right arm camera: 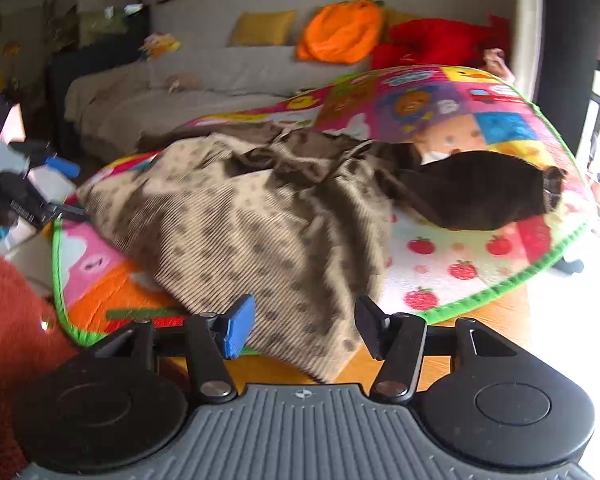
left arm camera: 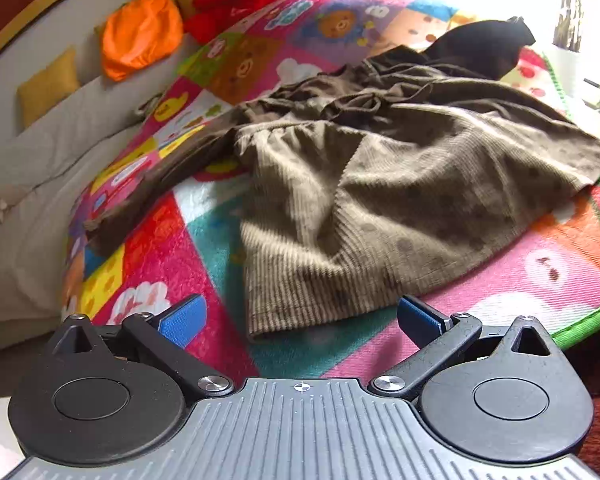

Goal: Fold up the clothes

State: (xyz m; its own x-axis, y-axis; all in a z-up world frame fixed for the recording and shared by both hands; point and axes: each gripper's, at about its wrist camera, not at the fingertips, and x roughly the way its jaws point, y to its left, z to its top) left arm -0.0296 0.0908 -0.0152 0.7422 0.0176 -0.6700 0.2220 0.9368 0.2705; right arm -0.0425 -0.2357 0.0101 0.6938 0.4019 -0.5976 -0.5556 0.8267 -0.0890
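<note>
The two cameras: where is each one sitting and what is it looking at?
Left wrist: sits on the left tongs, looking down at the brown dress on the colourful mat; only the open tongs show.
Right wrist: sits on the right tongs, looking over the dress hem toward the grey sofa; its open tongs show.
Both see the dress, mat and orange pumpkin cushion.

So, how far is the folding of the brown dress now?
Done: little; the brown spotted dress lies rumpled on the colourful mat, sleeves spread out. In hand: nothing; the left gripper and right gripper stand open by its hem. Left: smoothing and all folds.
</note>
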